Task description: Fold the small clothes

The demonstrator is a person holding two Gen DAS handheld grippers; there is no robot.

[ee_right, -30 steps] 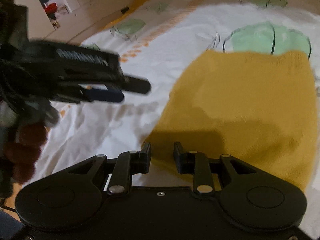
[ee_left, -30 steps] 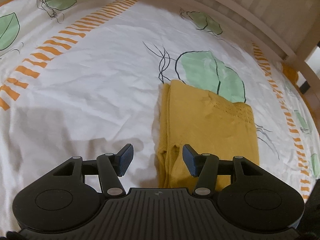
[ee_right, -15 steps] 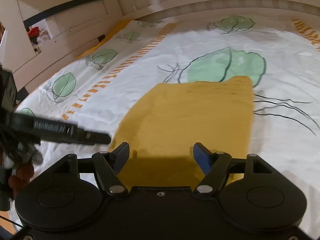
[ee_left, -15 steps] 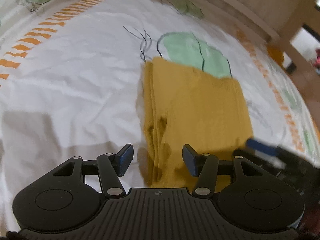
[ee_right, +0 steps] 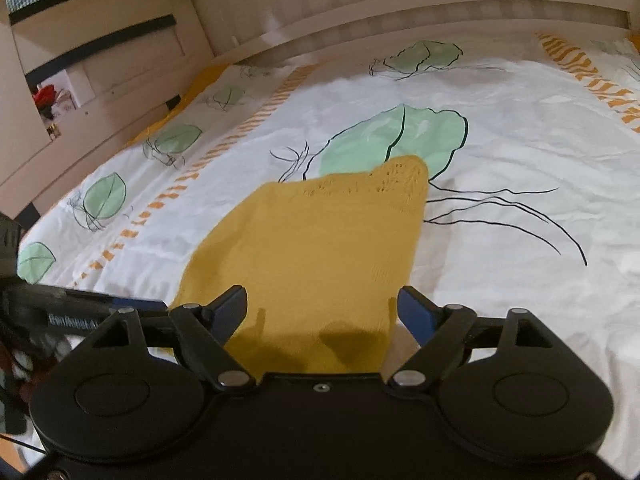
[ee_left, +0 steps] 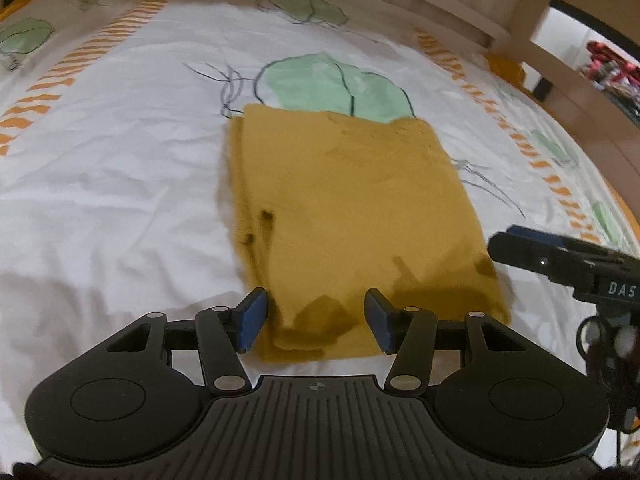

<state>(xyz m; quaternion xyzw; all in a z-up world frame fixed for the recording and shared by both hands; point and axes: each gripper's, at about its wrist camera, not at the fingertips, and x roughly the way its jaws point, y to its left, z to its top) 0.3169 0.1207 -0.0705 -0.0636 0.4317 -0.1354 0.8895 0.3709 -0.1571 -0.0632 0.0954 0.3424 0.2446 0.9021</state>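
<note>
1. The mustard knit garment lies flat in the centre of the left wrist frame, already folded into a neat rectangle on the leaf-print bedsheet; its far edge overlaps a green leaf motif.
2. It looks soft, light and limp (a thin knit, by the texture), so it should drape and sag when lifted and is likely to slip out of shape if taken by one corner only.
3. Layered edges show along its left side in the left wrist view, so a hold there probably needs to catch every layer; the near corners at the bottom of the frame look the easiest places to take it.
4. The left gripper hovers low over the near edge, fingers spread wide with nothing between them, straddling the near-left corner.
5. The right gripper sits at the near-right corner, fingers likewise parted and empty; in the left wrist frame it enters from the right edge.
6. A wooden bed frame curves across the top of the right wrist view.
</note>
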